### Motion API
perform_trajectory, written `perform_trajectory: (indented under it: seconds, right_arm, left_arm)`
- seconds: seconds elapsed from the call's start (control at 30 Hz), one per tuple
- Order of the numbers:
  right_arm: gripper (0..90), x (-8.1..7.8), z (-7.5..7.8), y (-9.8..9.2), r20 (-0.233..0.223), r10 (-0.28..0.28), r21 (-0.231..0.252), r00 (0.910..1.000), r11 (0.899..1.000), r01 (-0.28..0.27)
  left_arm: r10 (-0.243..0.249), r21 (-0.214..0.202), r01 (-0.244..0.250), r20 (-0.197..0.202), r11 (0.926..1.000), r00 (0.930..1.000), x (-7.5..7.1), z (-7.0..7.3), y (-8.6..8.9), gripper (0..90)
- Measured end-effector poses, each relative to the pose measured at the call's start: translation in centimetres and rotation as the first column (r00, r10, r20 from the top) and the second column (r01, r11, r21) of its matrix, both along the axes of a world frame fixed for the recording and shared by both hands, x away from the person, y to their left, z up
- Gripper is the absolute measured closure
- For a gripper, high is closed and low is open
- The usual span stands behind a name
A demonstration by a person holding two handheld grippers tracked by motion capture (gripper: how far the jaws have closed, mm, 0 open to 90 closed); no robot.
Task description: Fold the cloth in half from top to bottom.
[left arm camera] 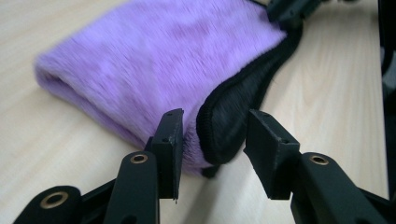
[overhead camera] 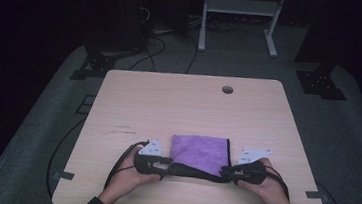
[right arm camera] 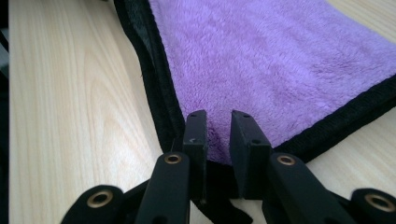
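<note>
We have the folded purple cloth (overhead camera: 199, 153) lying near the table's (overhead camera: 168, 106) front edge, our right gripper (right arm camera: 218, 122) pinching its near corner, our left gripper (left arm camera: 214, 122) parted around the other without gripping, so the next fold looks not yet begun.

Wooden table (overhead camera: 168, 106), white frame (overhead camera: 241, 7) behind

High view: fixed above the person's side, facing forward and down over the whole table (overhead camera: 133, 102). Gripper views: close, low along the tabletop, sharing the purple cloth (left arm camera: 154, 60).
</note>
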State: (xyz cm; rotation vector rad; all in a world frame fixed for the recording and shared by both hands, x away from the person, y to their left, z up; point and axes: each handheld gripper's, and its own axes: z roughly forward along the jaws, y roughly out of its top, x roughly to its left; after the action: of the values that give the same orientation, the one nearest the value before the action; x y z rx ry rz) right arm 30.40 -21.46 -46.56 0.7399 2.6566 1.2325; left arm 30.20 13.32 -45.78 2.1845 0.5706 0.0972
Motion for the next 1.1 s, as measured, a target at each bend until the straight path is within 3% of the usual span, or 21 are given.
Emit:
perform_trajectory:
  seconds: [0.1,0.27,0.43,0.6,0.73,0.9,1.1]
  right_arm:
    - [75.5,-0.2,-0.2,0.1,0.017,0.006,-0.017,0.9998,1.0,-0.006]
    - [64.8,0.0,0.0,-0.3,0.024,-0.006,0.001,0.9997,1.0,0.006]
    - [48.1,0.2,0.3,-1.7,0.047,-0.081,0.029,0.9956,0.996,0.08]
    - [39.4,0.4,0.2,-3.0,0.043,-0.135,0.037,0.9898,0.99,0.134]
    - [33.5,0.4,0.2,-4.6,0.045,-0.194,0.042,0.9799,0.98,0.192]
    - [28.8,0.3,-0.2,-6.5,0.048,-0.273,0.009,0.9608,0.962,0.273]
    - [24.3,0.2,-1.0,-8.7,0.055,-0.336,-0.03,0.9401,0.941,0.338]
  left_arm:
    - [-0.024,0.032,0.024,-0.005,0.9992,0.9997,-0.5,-0.7,0.0,55.6]
    - [-0.015,0.035,0.015,0.002,0.9993,0.9999,-0.5,-0.3,0.5,54.1]
    - [0.039,0.029,-0.04,0.019,0.9988,0.9991,-0.4,-0.2,2.1,44.9]
    - [0.11,0.035,-0.111,0.05,0.9932,0.9927,-0.4,-0.2,4.2,36.2]
    - [0.185,0.043,-0.188,0.068,0.9813,0.9805,-0.3,-0.3,6.3,29.9]
    - [0.281,0.082,-0.289,0.096,0.9538,0.9548,-0.4,-0.8,9.2,25.7]
    - [0.342,0.122,-0.352,0.099,0.928,0.9346,-0.5,-1.6,11.9,22.2]
